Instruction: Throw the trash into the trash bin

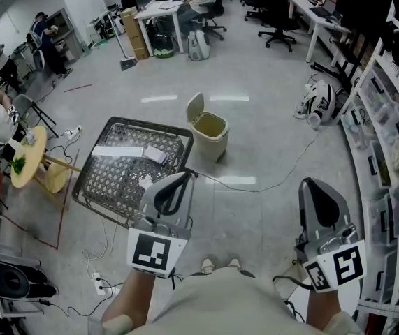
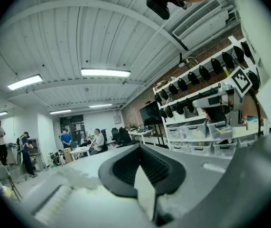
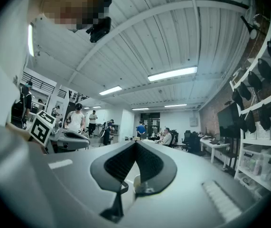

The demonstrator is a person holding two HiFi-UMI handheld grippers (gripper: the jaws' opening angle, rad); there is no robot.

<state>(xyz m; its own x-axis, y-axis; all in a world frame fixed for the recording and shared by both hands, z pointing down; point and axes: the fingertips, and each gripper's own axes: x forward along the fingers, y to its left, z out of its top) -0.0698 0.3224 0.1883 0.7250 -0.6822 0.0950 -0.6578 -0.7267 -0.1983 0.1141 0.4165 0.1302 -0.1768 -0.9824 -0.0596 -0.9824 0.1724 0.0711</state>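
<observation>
Both pairs of jaws are pressed together with nothing between them. We hold the left gripper (image 1: 173, 187) and the right gripper (image 1: 319, 195) level and side by side, aimed forward above the floor (image 1: 269, 138).

Loose in the wire basket (image 1: 91, 187) lie a white strip (image 1: 118, 151), its long axis running from the left edge toward the right edge, and a small packet (image 1: 156, 154) by the right edge. The left gripper hides the basket's near right corner.

The trash bin (image 1: 209, 135) stands upright just beside the basket's far right corner, with its lid (image 1: 195, 107) raised.

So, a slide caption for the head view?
Left hand-held gripper and right hand-held gripper, both shut, with an open trash bin ahead.
</observation>
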